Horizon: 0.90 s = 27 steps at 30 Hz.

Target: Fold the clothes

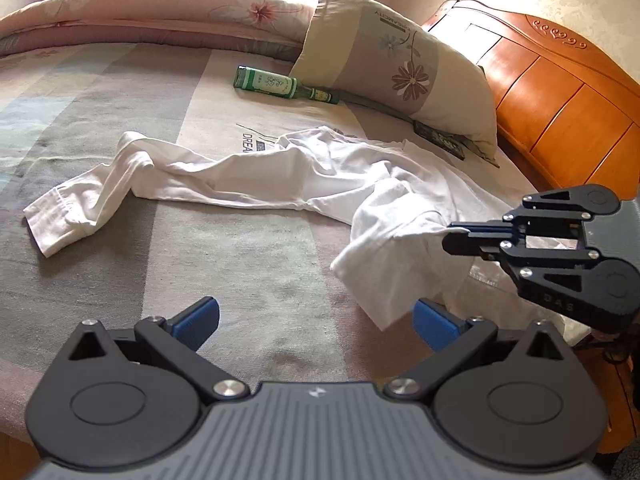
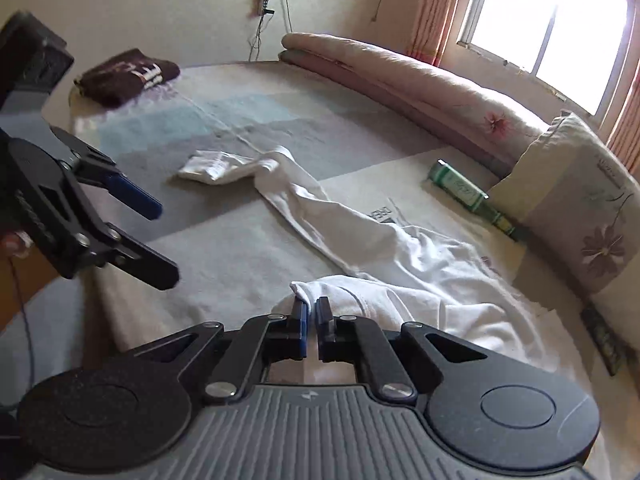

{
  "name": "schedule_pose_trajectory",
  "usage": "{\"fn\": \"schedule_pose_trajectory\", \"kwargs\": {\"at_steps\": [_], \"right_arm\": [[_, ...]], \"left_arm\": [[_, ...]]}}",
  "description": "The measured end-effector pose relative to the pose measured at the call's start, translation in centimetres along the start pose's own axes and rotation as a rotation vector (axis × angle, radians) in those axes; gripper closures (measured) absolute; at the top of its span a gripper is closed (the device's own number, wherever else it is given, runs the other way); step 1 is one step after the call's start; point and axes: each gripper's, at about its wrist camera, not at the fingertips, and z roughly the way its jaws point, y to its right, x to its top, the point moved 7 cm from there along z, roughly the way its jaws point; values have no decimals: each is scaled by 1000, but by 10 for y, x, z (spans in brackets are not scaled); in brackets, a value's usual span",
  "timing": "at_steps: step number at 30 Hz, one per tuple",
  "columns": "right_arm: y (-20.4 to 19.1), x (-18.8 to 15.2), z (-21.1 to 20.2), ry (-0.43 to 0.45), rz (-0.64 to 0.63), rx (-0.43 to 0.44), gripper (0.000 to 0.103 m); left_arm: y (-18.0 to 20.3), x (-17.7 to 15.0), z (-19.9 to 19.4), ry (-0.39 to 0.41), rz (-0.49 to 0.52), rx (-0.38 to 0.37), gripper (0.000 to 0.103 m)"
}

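Two grippers show in the left wrist view: the left gripper [image 1: 316, 326] gapes wide above the bed [image 1: 240, 264], and the right gripper [image 1: 454, 236] pinches the white shirt [image 1: 280, 176]. From the right wrist, the right gripper [image 2: 311, 308] is clamped on the shirt's edge, lifted off the bed.

Daylight pours through the window [image 2: 552, 20] at far right, blown out to white glare, and washes the wall above the headboard [image 1: 540, 80]. The bed [image 1: 120, 120] is softly and evenly lit. Fisheye curvature bends every edge; corners go dark, and the near gripper bodies blur slightly.
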Motion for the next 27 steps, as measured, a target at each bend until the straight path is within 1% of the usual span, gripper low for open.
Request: {"fn": "schedule_pose_trajectory", "kwargs": {"at_steps": [2, 6, 8, 10, 13, 14, 15, 18, 19, 20, 22, 24, 27], "right_arm": [[-8, 4, -8, 6, 36, 68, 95], [-28, 2, -15, -11, 81, 194, 96], [-40, -2, -16, -39, 93, 251, 96], [-51, -8, -13, -85, 81, 302, 96], [-61, -22, -4, -156, 41, 276, 94], [-61, -26, -2, -171, 32, 259, 91], [-59, -28, -2, -172, 32, 245, 90], [-52, -32, -8, -156, 56, 222, 84], [-49, -32, -10, -145, 70, 212, 80], [-44, -33, -13, -135, 86, 201, 78], [-38, -36, -17, -120, 119, 182, 77], [-32, -40, -20, -109, 154, 168, 75], [-26, -46, -28, -87, 214, 159, 70]], "left_arm": [[0, 0, -7, 10, -1, 6, 1], [0, 0, -20, 29, 6, 15, 1], [1, 0, -26, 38, 6, 14, 1], [0, 1, -29, 46, 3, 7, 1], [-1, 1, -30, 49, -5, -6, 1], [-1, 2, -29, 50, -10, -20, 1], [-1, 2, -29, 51, -14, -34, 1], [1, 6, -23, 52, -31, -96, 1], [2, 8, -21, 53, -36, -119, 1], [2, 12, -17, 56, -41, -143, 1], [2, 21, -8, 62, -52, -190, 1], [1, 31, 7, 56, -81, -242, 1], [-1, 44, 41, 11, -124, -299, 1]]}}
